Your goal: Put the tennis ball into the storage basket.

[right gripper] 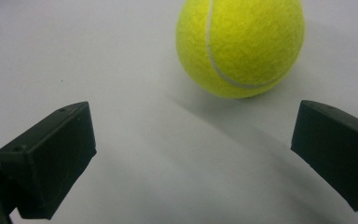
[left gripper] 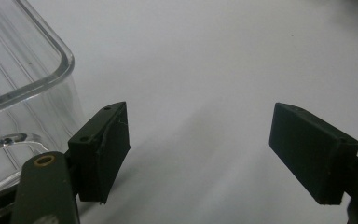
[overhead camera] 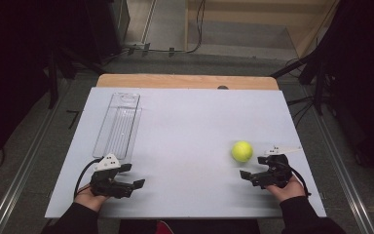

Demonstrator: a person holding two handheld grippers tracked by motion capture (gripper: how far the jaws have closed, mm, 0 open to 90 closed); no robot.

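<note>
A tennis ball (overhead camera: pixel 242 151) sits alone at right of centre in the high view, on the white table (overhead camera: pixel 190 136), as I hold my right gripper (overhead camera: pixel 254 167) just below it with the jaws spread wide and nothing between them. In the right gripper view the ball (right gripper: pixel 240 44) fills the top centre of the frame, just ahead of the two black pads and apart from both.

I judge it light and springy, its felt giving good grip, but round enough to roll off at a nudge from one pad. The place to take it is across its widest part, both pads closing level on opposite sides, low enough that it cannot squirt upward.

At lower left of the high view my left gripper (overhead camera: pixel 132 175) rests on the table, jaws also wide apart and empty. A clear plastic tray (overhead camera: pixel 118 124) lies just above it, running toward the upper left; in the left gripper view its rounded corner (left gripper: pixel 51 65) stands at the left edge, beside the nearer pad.
</note>
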